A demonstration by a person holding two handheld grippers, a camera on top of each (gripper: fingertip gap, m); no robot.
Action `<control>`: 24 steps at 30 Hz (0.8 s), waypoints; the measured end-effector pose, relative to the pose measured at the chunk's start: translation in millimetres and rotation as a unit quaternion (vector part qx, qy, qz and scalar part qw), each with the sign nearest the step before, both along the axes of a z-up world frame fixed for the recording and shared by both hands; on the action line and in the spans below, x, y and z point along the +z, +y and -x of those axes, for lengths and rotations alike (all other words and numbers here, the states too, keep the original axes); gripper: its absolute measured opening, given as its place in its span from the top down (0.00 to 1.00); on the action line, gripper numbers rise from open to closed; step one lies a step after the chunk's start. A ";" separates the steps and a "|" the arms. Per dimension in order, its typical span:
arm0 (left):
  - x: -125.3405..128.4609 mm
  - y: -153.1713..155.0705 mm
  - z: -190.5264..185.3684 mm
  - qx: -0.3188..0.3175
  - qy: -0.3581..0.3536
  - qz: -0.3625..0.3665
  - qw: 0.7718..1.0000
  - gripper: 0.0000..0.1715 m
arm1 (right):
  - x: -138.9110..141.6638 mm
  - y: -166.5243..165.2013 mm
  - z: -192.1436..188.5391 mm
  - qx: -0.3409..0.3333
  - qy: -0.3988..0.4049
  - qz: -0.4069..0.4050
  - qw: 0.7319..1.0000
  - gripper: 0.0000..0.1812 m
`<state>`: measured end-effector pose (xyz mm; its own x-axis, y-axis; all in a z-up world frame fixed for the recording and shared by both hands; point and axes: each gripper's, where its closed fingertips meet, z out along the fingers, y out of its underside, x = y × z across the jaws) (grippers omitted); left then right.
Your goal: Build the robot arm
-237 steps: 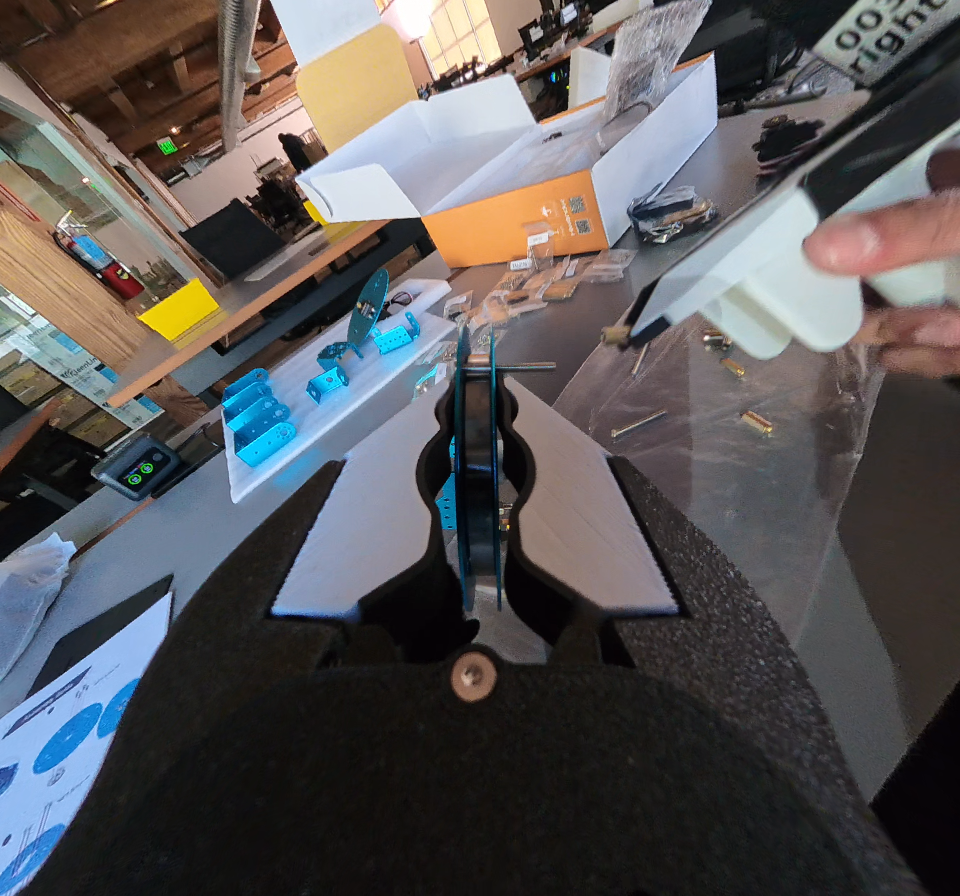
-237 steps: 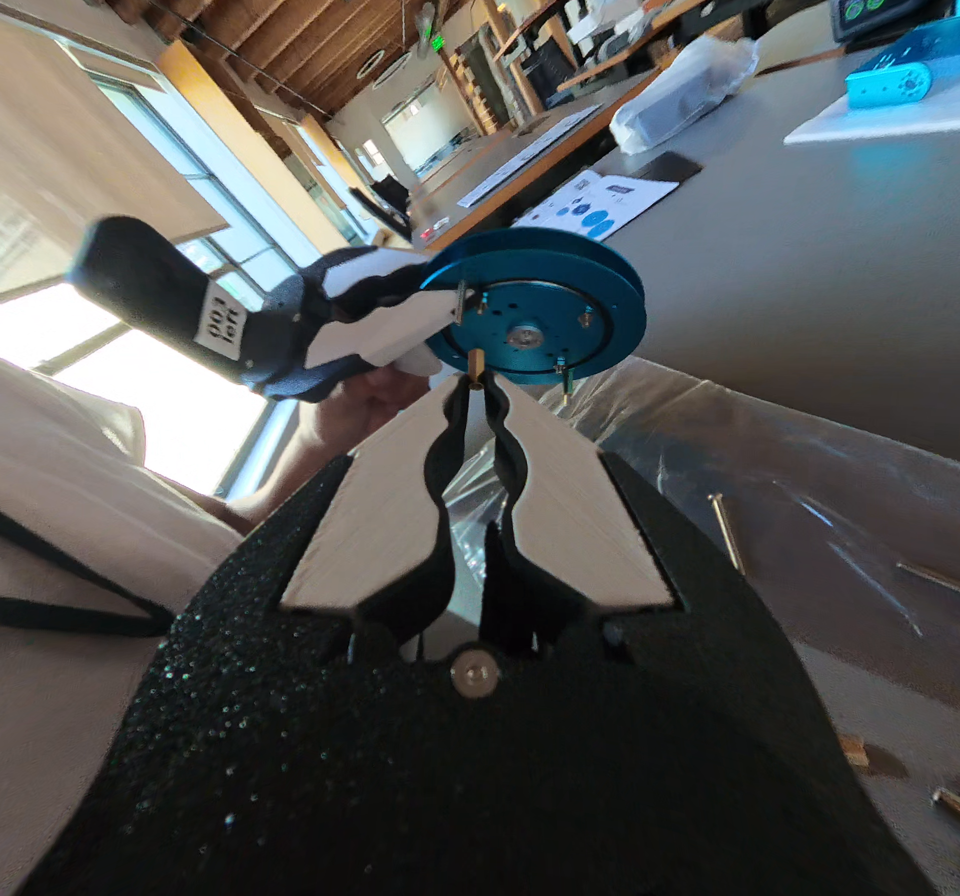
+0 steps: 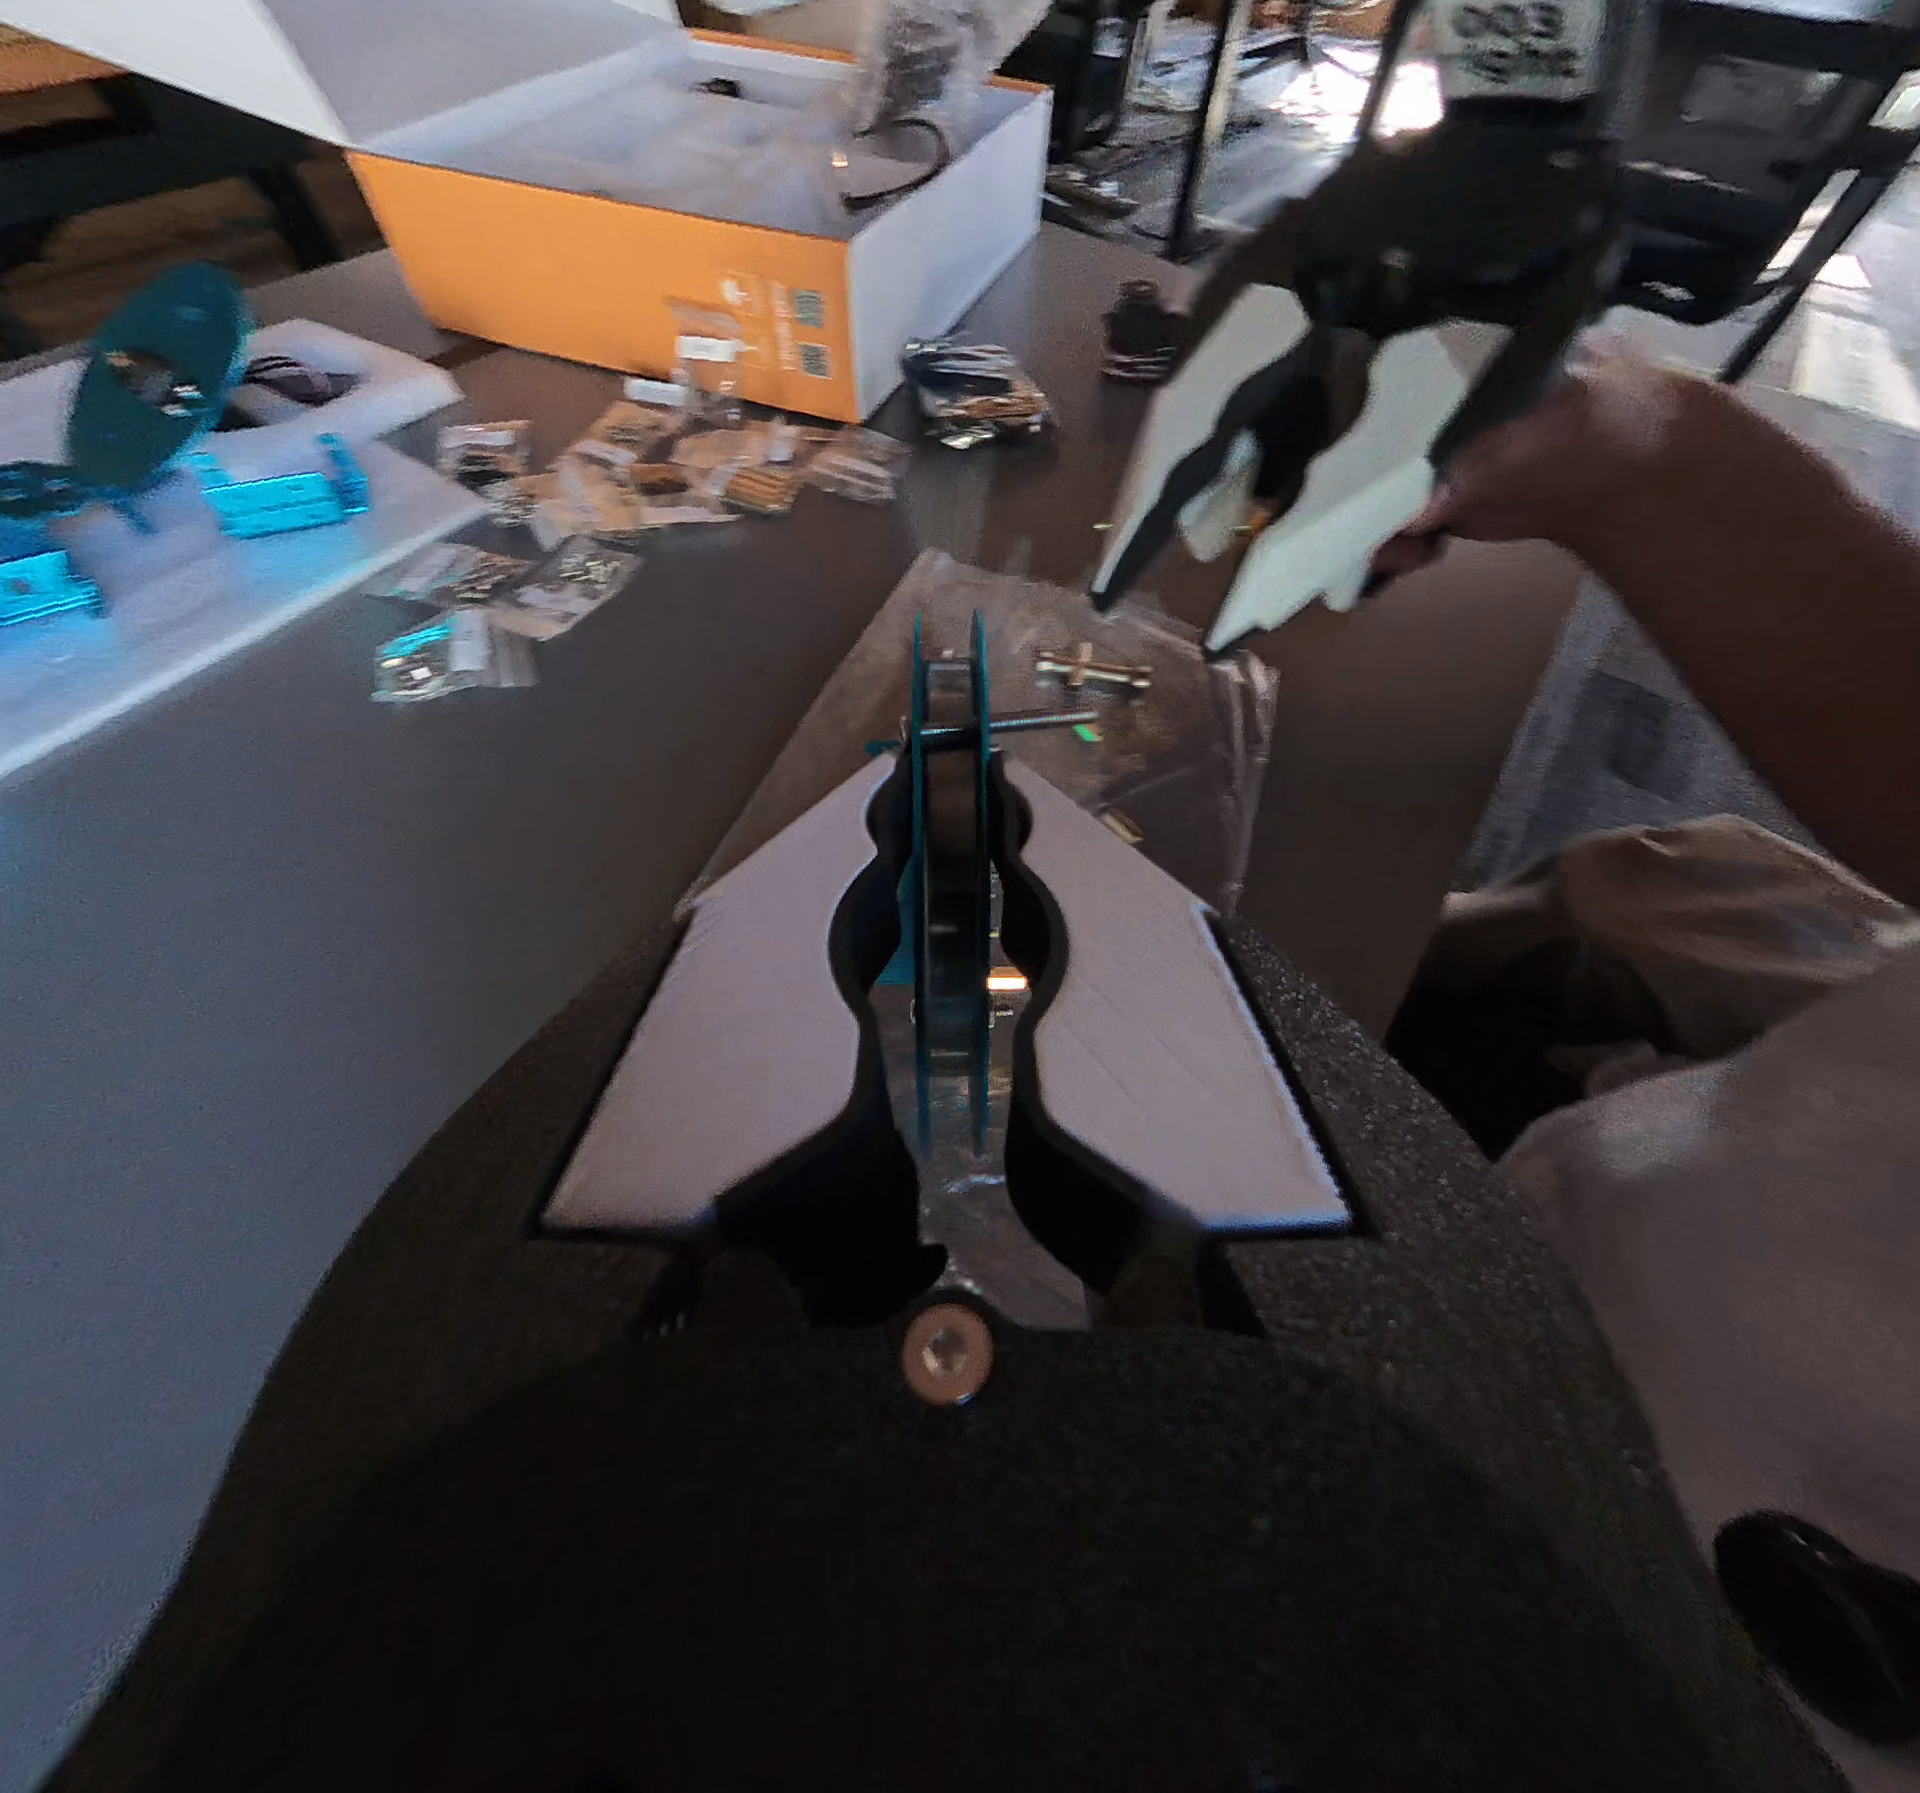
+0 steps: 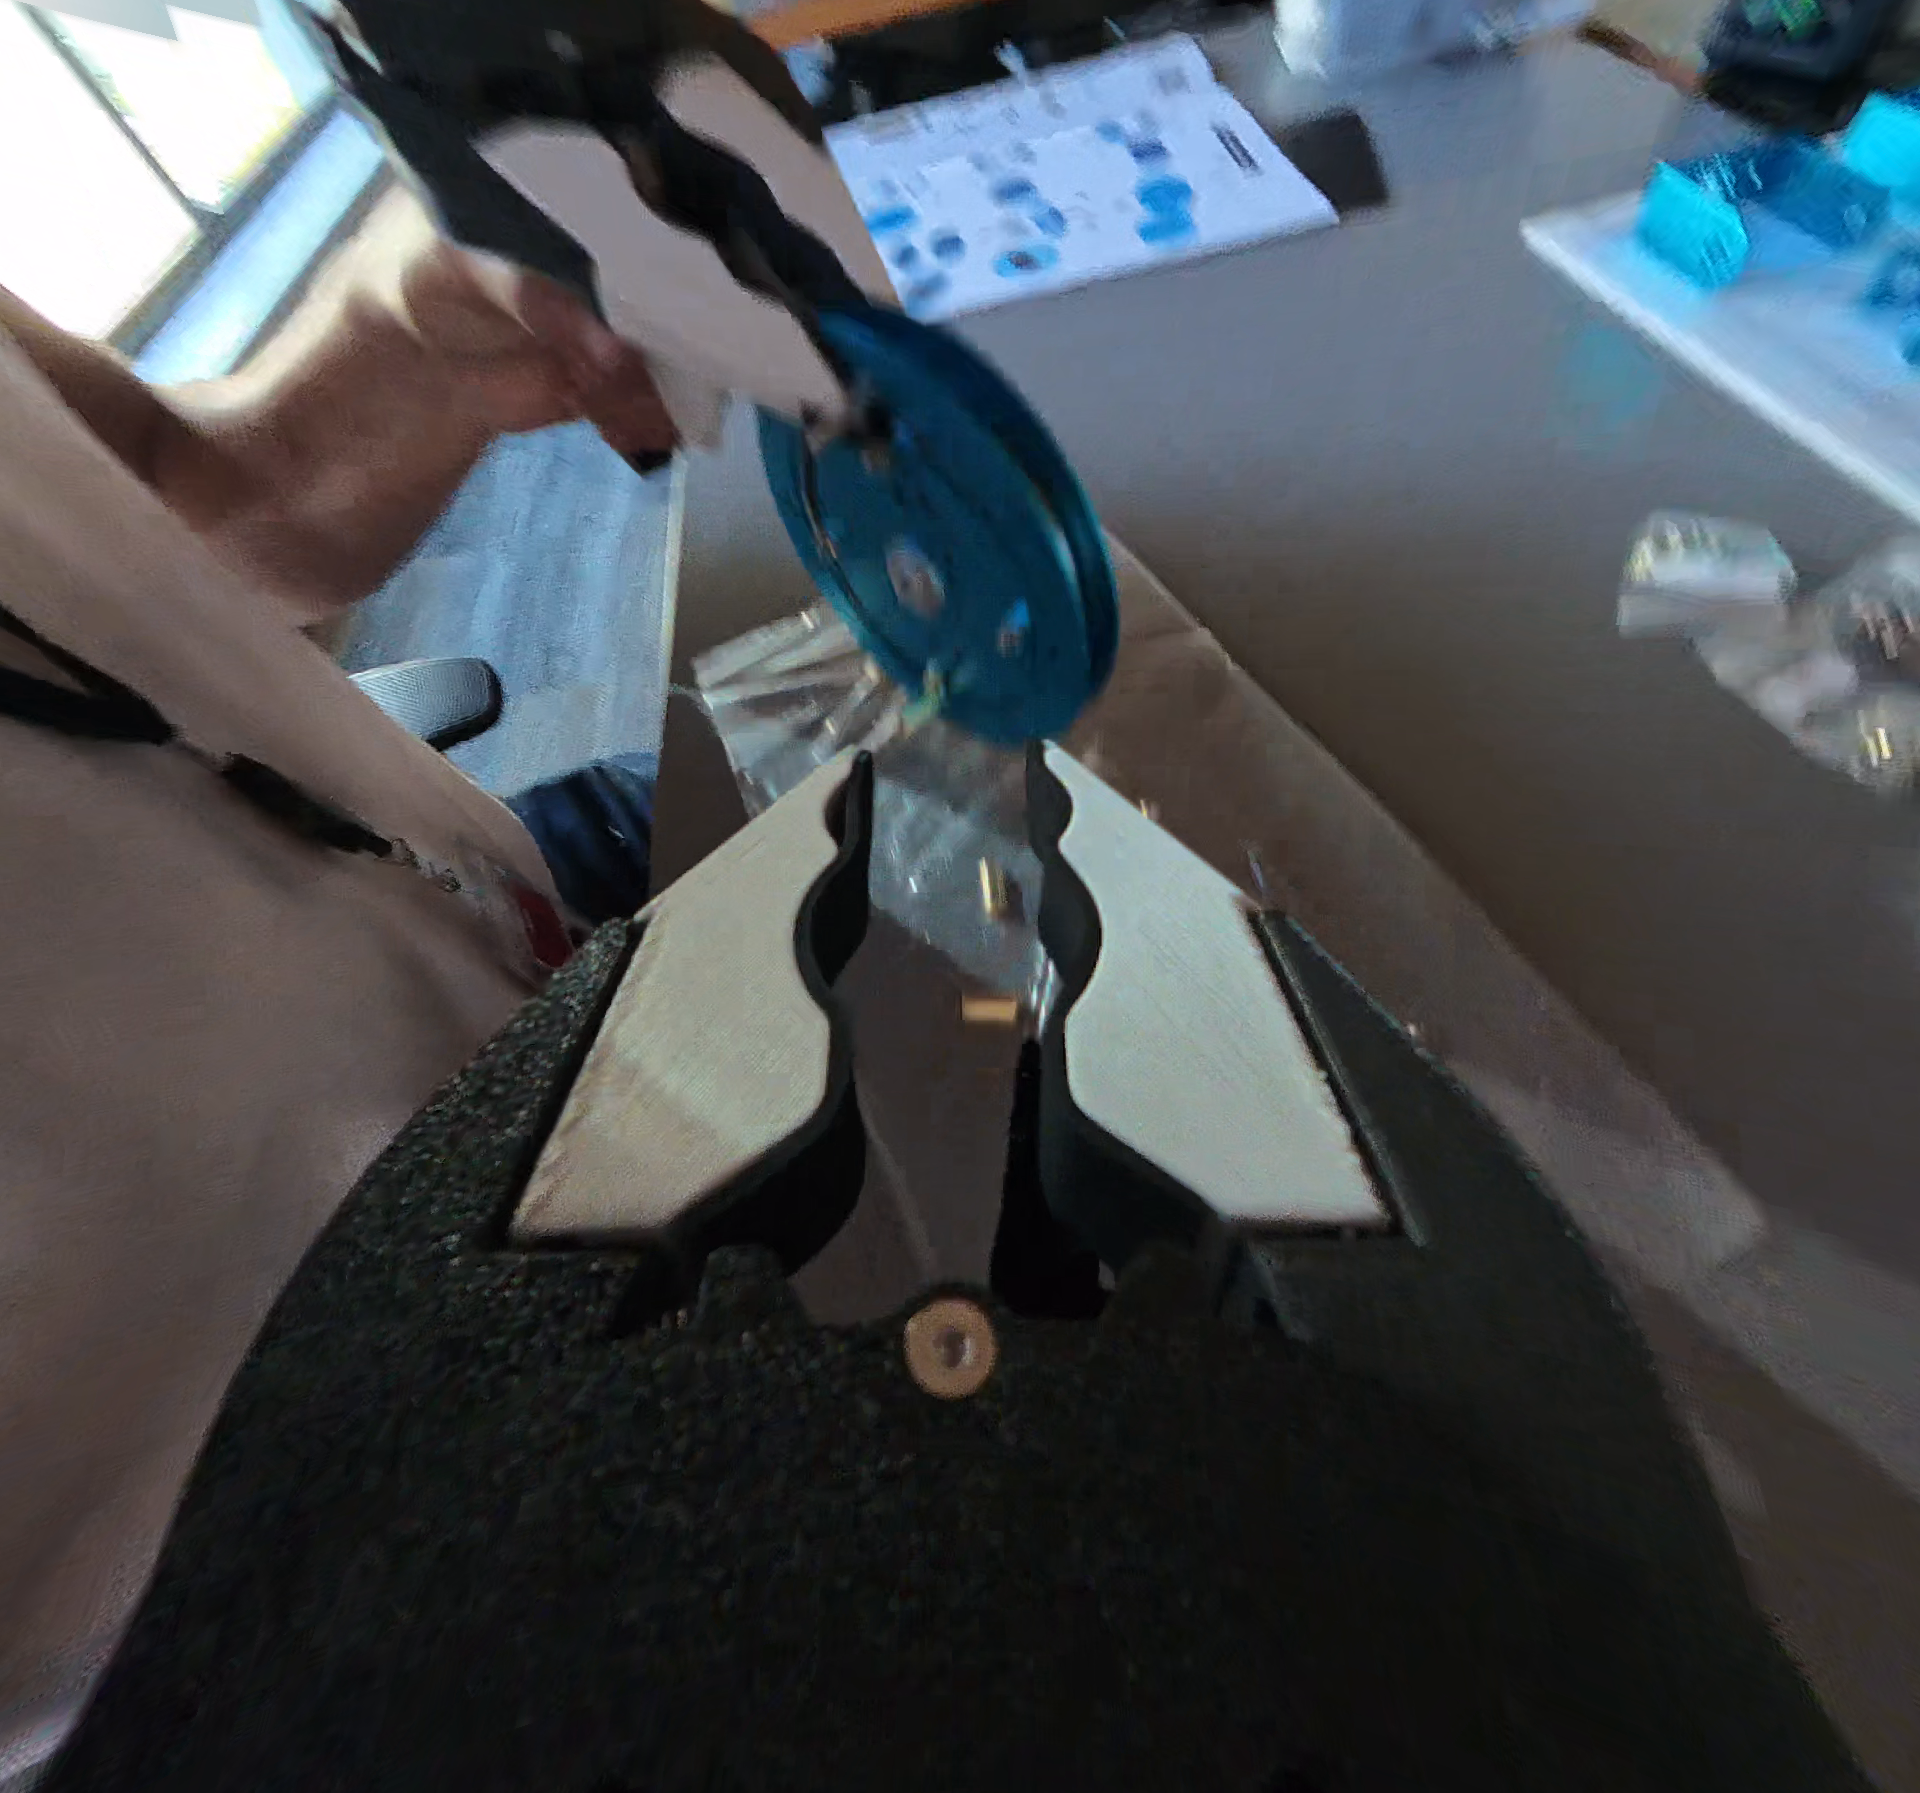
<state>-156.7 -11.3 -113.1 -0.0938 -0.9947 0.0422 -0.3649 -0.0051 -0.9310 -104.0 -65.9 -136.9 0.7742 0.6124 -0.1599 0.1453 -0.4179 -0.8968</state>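
1. Bare grey table [image 3: 312, 912] lies open at 9 o'clock of the left gripper [image 3: 948, 767].
2. Small parts bags [image 3: 644, 486] and an orange box [image 3: 623, 278] crowd 11 o'clock.
3. The right gripper [image 3: 1153, 616] hangs spread at 1 o'clock over a clear plastic bag [image 3: 1195, 767].

Writing noted, not transcribed: white label [image 3: 1517, 39] with dark print on the right gripper [image 3: 1158, 621] body; small marks and square codes on the orange box [image 3: 582, 268] side; blurred, unreadable print on the white sheet [image 4: 1070, 174] with blue figures.
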 end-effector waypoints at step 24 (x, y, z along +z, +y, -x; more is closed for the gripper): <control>-17.4 26.2 12.8 0.104 -0.012 0.039 0.994 0.93 | -97.5 -11.2 1.2 -0.148 -0.152 0.137 0.968 0.88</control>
